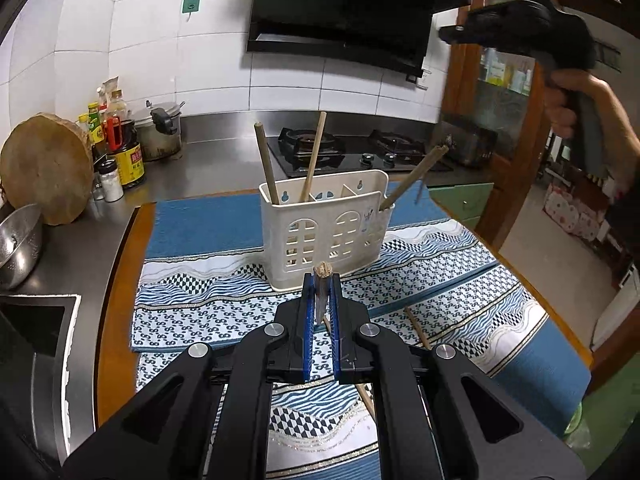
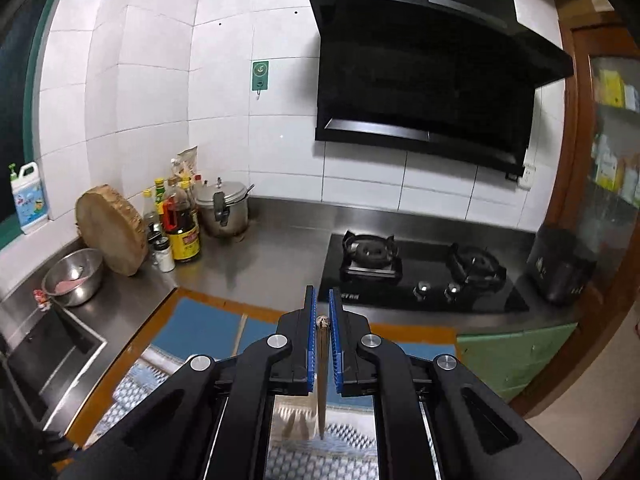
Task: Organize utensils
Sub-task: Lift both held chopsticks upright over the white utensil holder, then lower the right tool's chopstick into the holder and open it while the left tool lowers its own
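Left hand-held gripper (image 1: 321, 280): blue ribbed pads clenched on a chopstick (image 1: 322, 292), worn blunt end poking up just past the fingertips, shaft dropping between the pads. It hangs near the front wall of the caddy (image 1: 320, 248).

Right hand-held gripper (image 2: 322, 300): a second chopstick (image 2: 322, 368) sits between its pads, round end up, tip pointing down toward the mat (image 2: 196, 332). Pads look closed against it; grasping, as far as this view shows. Held high above the tabletop.

Caddy: white plastic, slotted arch-window walls, divided compartments, standing mid-mat toward the far edge. Three chopsticks already in it: two leaning in the left compartment (image 1: 267, 164), one slanting out of the right end (image 1: 416, 176). One more stick (image 1: 418, 328) lies loose on the mat, right of the left hand-held gripper, partly hidden.

Mat: woven cloth, blue and white wave and link pattern, over a wood-edged tabletop (image 1: 116, 292).

Handling, my judgement: sticks are light, stiff, thin wood or bamboo, dry and not slick against ribbed pads. Round section may roll or pivot in a pinch, so hold near the thick end, shaft hanging plumb. Caddy is light and could tip or slide if a stick catches its rim; drop straight into an open slot
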Demonstrator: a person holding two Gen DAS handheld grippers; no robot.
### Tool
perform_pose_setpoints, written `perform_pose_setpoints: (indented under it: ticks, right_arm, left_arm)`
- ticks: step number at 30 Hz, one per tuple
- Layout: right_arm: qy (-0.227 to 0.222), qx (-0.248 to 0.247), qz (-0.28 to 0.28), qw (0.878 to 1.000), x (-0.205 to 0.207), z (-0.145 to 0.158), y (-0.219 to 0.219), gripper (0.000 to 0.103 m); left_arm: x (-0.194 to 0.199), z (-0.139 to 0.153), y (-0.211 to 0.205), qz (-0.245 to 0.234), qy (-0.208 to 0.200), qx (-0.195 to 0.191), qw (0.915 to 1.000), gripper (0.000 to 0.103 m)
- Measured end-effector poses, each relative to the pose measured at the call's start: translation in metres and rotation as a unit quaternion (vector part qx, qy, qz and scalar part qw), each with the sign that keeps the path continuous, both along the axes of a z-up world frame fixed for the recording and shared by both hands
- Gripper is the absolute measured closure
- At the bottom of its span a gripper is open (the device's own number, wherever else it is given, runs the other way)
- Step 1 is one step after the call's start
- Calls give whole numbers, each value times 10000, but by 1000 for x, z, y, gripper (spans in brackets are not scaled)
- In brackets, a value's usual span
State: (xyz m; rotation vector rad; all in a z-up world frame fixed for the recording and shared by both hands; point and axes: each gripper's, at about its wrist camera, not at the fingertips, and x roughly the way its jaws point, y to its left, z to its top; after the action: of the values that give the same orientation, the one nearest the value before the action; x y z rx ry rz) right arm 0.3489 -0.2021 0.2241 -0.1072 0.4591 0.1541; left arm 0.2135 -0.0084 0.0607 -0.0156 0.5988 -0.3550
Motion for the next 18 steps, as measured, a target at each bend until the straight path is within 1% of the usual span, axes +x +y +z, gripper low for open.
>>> perform_pose_setpoints:
  ticks: [4,6,10,16,18]
  right_arm:
    - [-111,-32,22,9999,20,-5,10,96]
    - [-84,10,42,10000,27,-10,12,96]
    - [87,90,50,9999,40,-29,13,96]
    - [415,-140,103,9990,48,-59,18,96]
    - [523,-119,149,9984,46,-66,16,96]
  left_arm:
    - [4,2,0,-53,-18,-34,10000,97]
    - [6,3,-2,-85,-42,-22,10000,97]
    - [10,7,-5,-139,-87,26,9999,98]
    - [18,17,-10,-172,-168,47,9997,98]
    - [21,25,-13,-185,-227,61,9996,98]
